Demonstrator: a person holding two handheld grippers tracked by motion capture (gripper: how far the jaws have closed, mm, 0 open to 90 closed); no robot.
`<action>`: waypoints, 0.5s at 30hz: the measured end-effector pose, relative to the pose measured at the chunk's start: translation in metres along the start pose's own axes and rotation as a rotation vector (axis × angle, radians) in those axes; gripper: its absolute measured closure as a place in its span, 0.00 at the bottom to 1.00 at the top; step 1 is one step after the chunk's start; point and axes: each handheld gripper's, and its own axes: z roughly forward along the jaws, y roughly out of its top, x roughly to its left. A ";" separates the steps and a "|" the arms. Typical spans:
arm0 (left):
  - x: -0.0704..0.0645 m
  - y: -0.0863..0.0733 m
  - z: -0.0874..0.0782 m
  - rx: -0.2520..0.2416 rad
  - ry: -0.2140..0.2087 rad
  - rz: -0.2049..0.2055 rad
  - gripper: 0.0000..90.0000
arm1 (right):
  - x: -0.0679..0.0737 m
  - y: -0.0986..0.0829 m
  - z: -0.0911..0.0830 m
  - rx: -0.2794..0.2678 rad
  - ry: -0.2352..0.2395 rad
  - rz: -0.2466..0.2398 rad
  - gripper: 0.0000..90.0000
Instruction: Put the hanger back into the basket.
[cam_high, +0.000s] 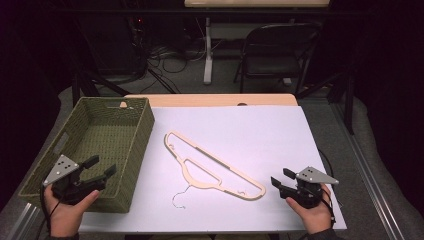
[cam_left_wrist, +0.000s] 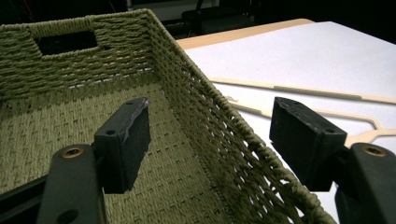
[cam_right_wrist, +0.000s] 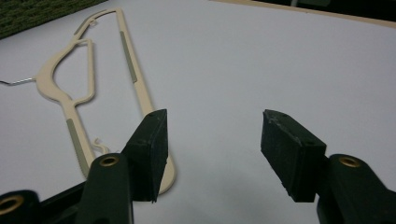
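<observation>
Left tongs (cam_high: 103, 166) held in a hand (cam_high: 67, 212) at the near left corner of the table (cam_high: 280, 135), jaws spread wide, gripping nothing. Hanging over the near right wall of the green woven basket (cam_high: 132, 150); in the left gripper view one jaw over the basket floor, the other out past the rim, wall running up between them, no contact to be seen.

Right tongs (cam_high: 281, 178) held in the other hand (cam_high: 312, 212) near the front right of the table, likewise wide open and empty. Pointed leftward toward the hanger (cam_high: 200, 162).

Hanger cream-coloured, flat on the white table, lying on a diagonal from beside the basket's far right side down toward the right tongs, wire hook (cam_high: 181, 197) sticking out toward the near edge. Near end of the hanger just beside the right tongs in the high view; in the right gripper view that rounded end (cam_right_wrist: 169, 175) partly hidden behind one jaw, not between the two, touching or not impossible to tell. Rest of the hanger stretching away to the upper left there. Well apart from the left tongs, with the basket wall standing between.
</observation>
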 end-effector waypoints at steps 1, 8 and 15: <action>0.000 0.001 0.000 0.006 -0.004 0.007 0.32 | 0.001 0.001 0.000 -0.005 -0.012 -0.002 0.46; -0.003 0.004 0.002 0.014 -0.049 0.000 0.28 | 0.010 0.007 -0.001 0.055 0.011 -0.023 0.46; 0.000 0.007 -0.001 0.008 -0.053 -0.033 0.27 | 0.014 0.018 -0.001 0.095 0.034 -0.065 0.47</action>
